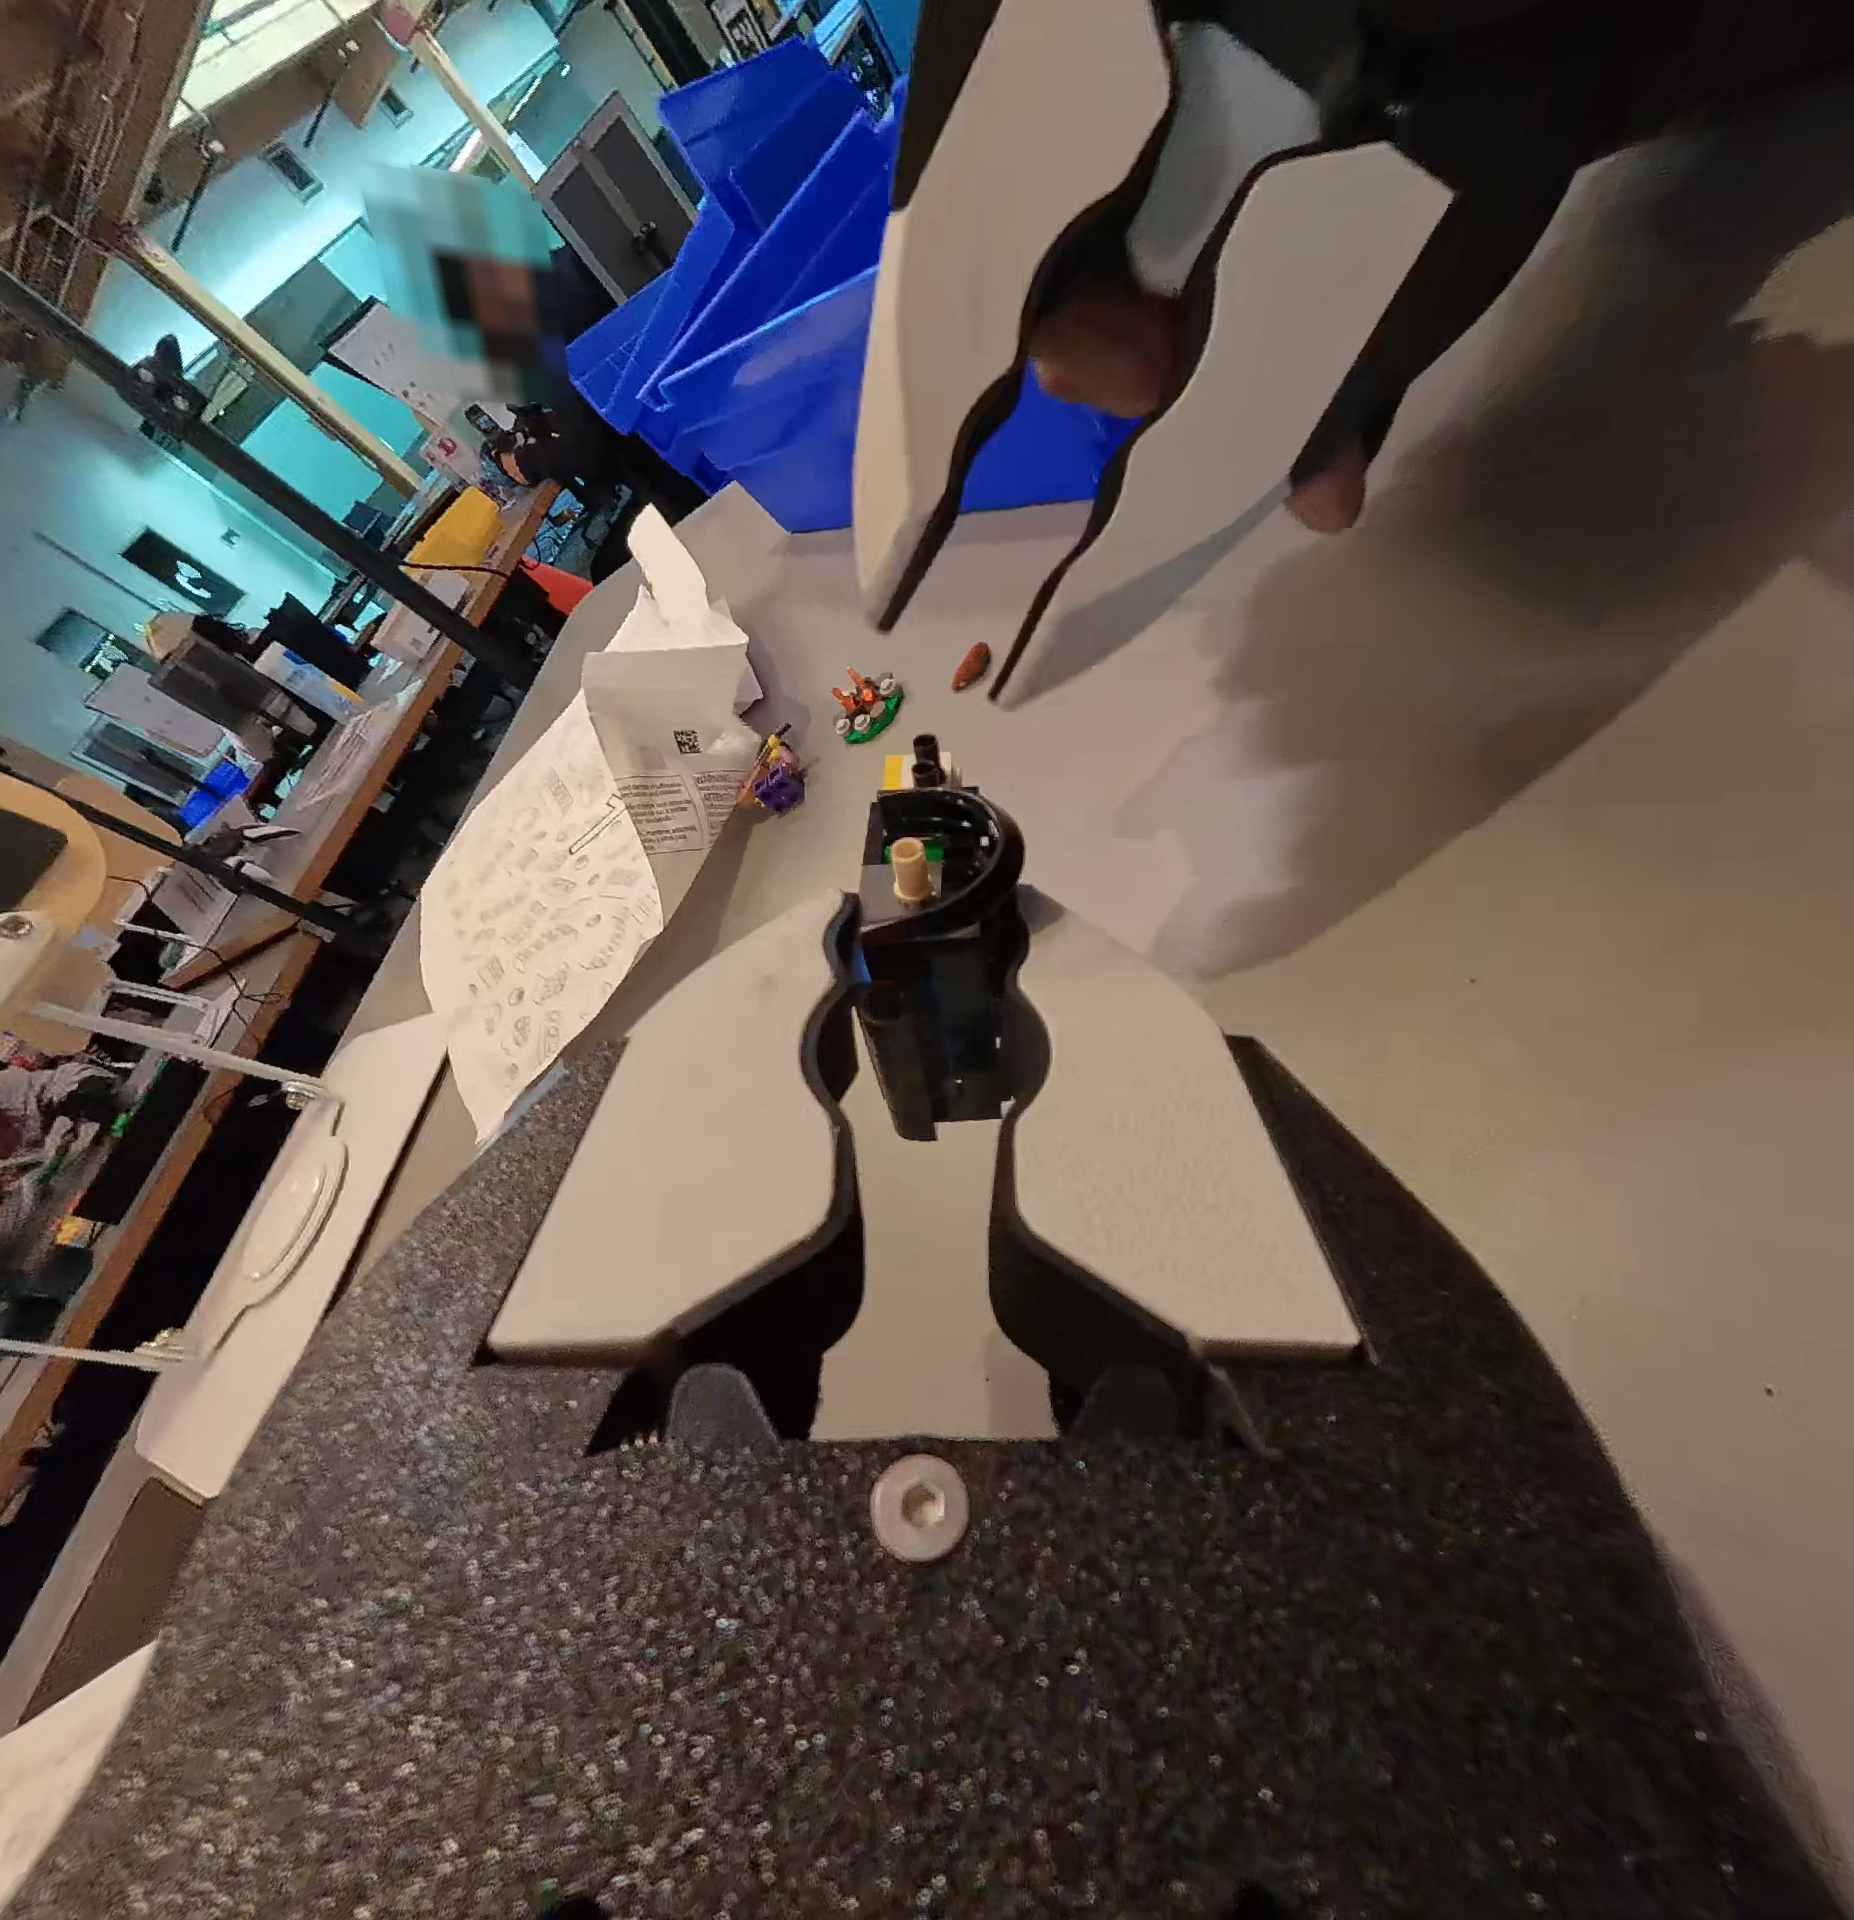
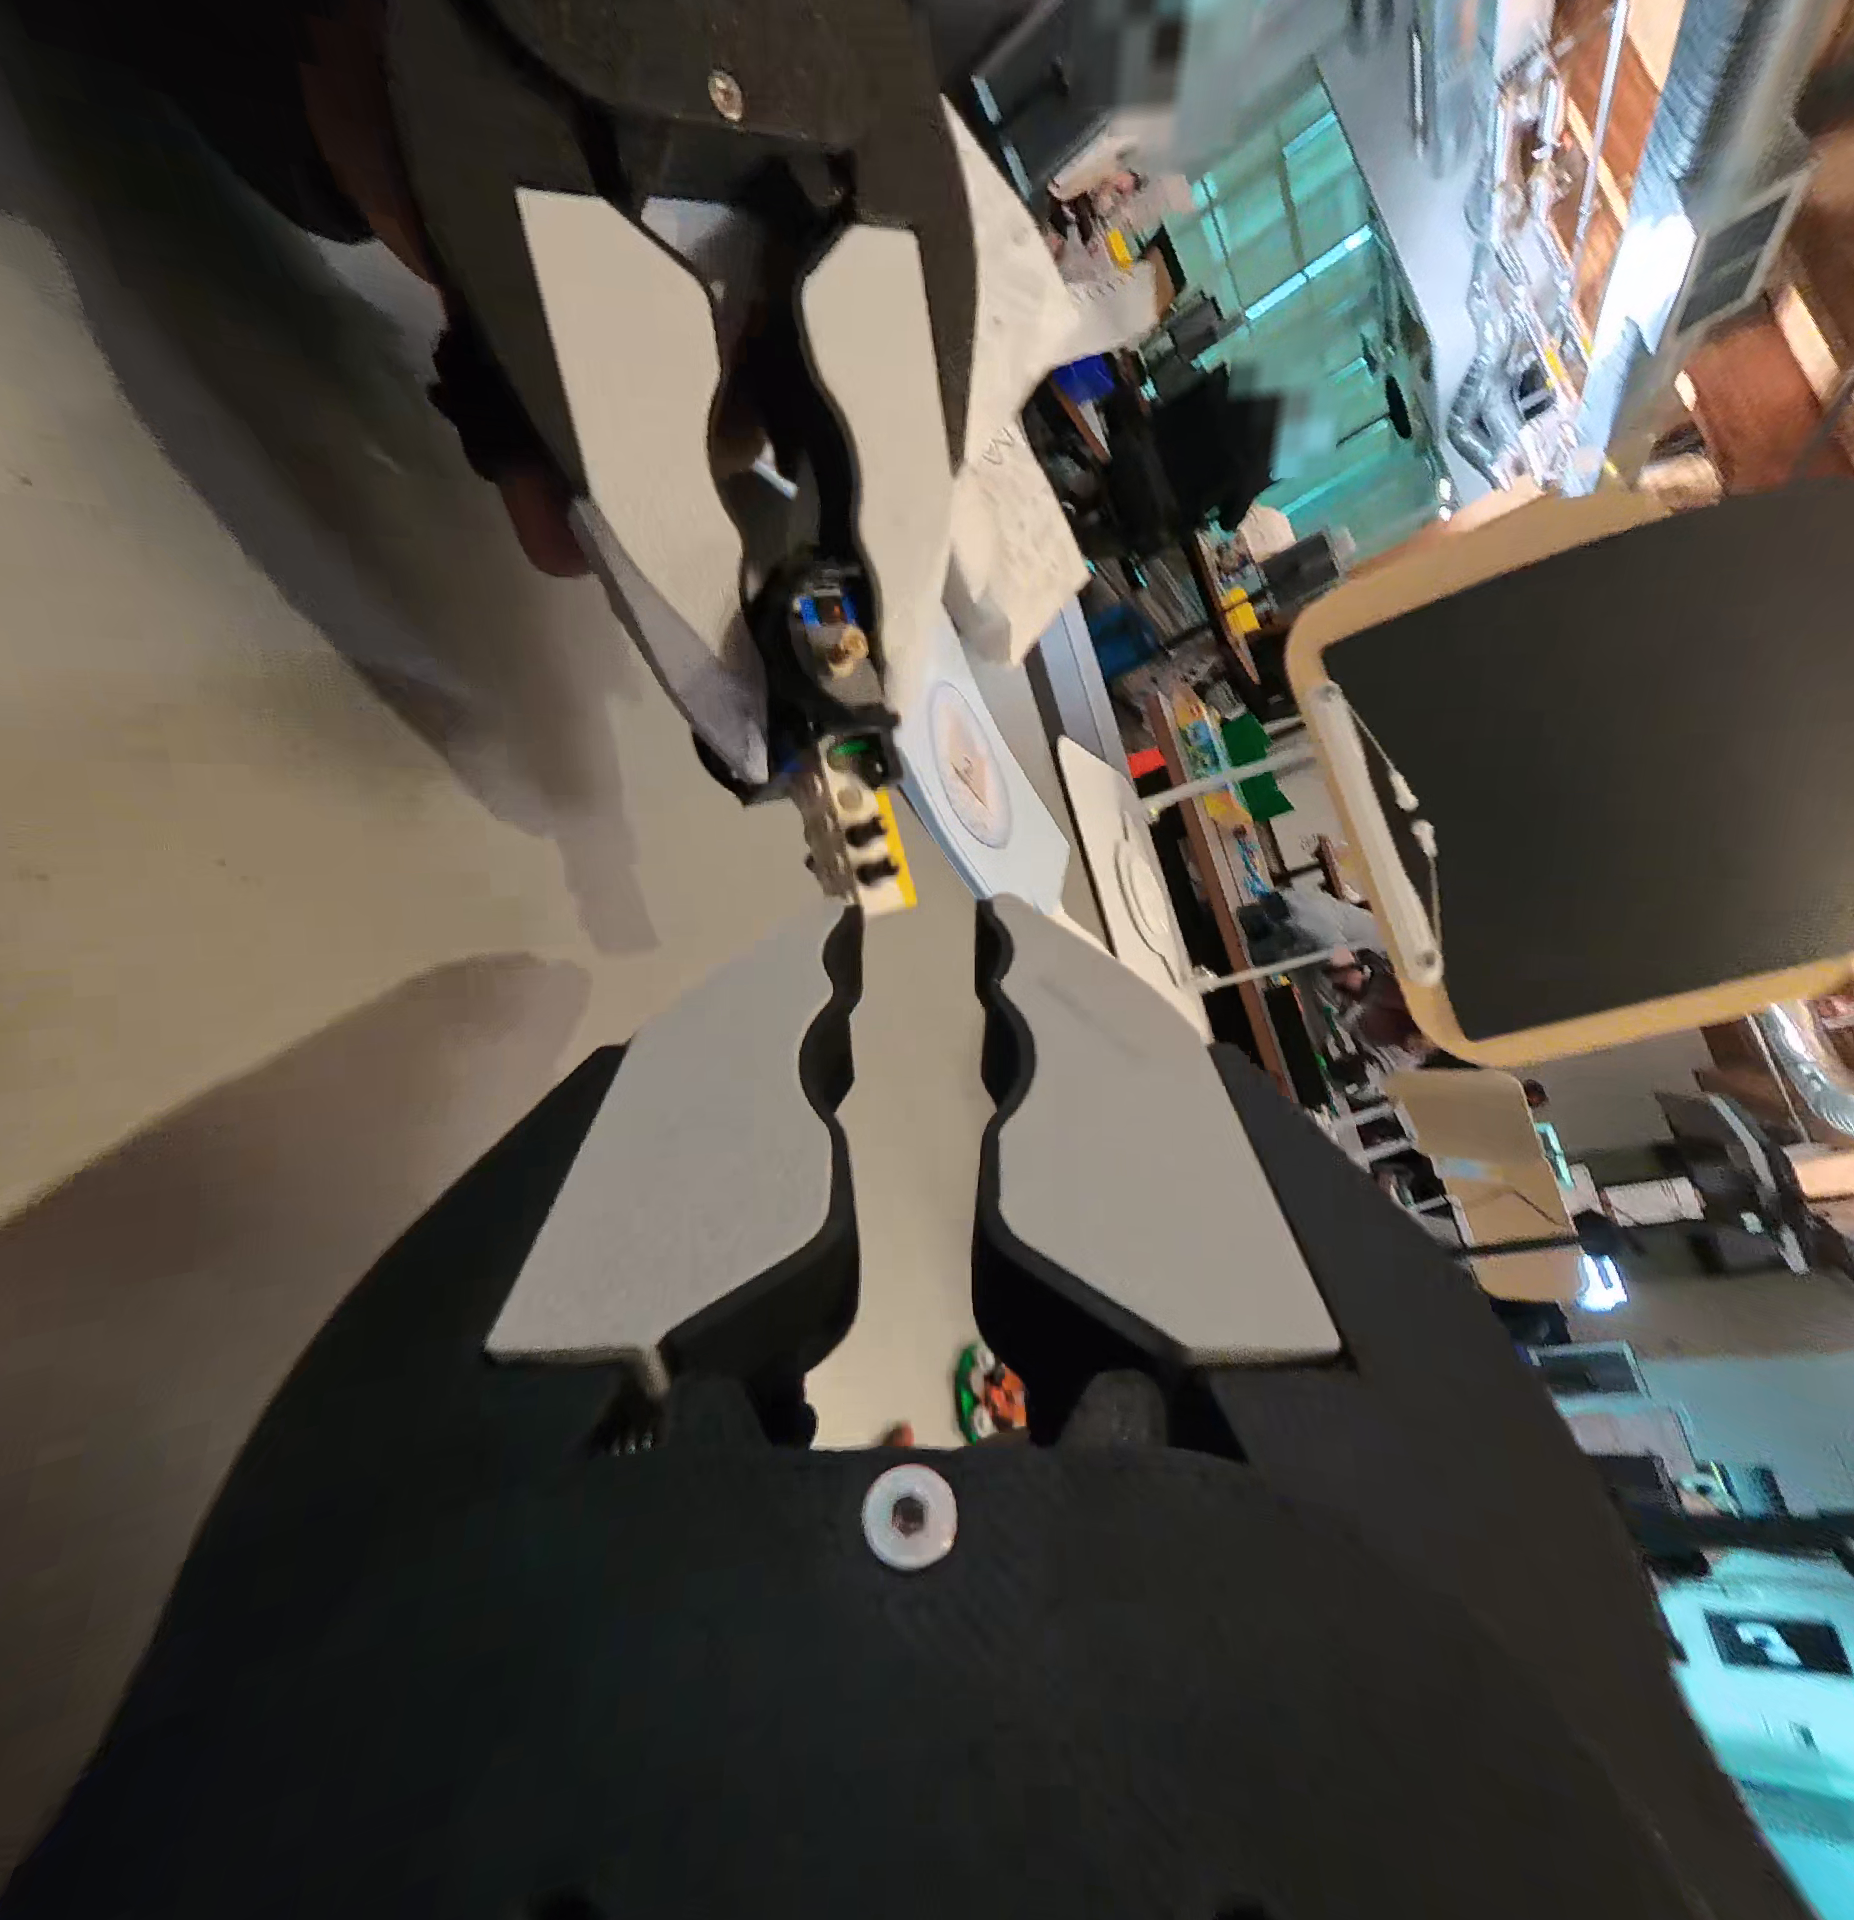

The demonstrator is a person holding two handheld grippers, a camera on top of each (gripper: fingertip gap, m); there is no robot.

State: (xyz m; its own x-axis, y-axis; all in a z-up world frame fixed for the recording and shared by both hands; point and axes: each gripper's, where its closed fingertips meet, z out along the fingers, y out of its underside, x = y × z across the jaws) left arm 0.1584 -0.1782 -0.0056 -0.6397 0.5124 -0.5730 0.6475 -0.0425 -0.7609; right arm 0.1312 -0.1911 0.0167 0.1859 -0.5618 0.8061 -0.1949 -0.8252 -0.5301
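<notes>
My left gripper (image 1: 933,935) is shut on a black brick model (image 1: 944,1029). The model has a curved black piece, a tan peg (image 1: 910,871) and a yellow and white plate (image 1: 918,771) at its far end. It is held just above the grey table (image 1: 1474,1091). My right gripper (image 2: 918,920) is open with nothing between its fingers. Its left fingertip is close to the model's yellow and white plate (image 2: 881,852). In the left wrist view the right gripper (image 1: 944,660) hangs over the table beside a small brown piece (image 1: 971,666). The right wrist view shows the left gripper (image 2: 814,717) gripping the model.
A green round plate with a small campfire build (image 1: 869,704) and a purple figure (image 1: 777,784) lie on the table. A crumpled printed paper sheet (image 1: 549,894) lies at the table's left edge. Blue bins (image 1: 777,312) stand at the back. One gripper's finger ends stand about 5 cm off the other's.
</notes>
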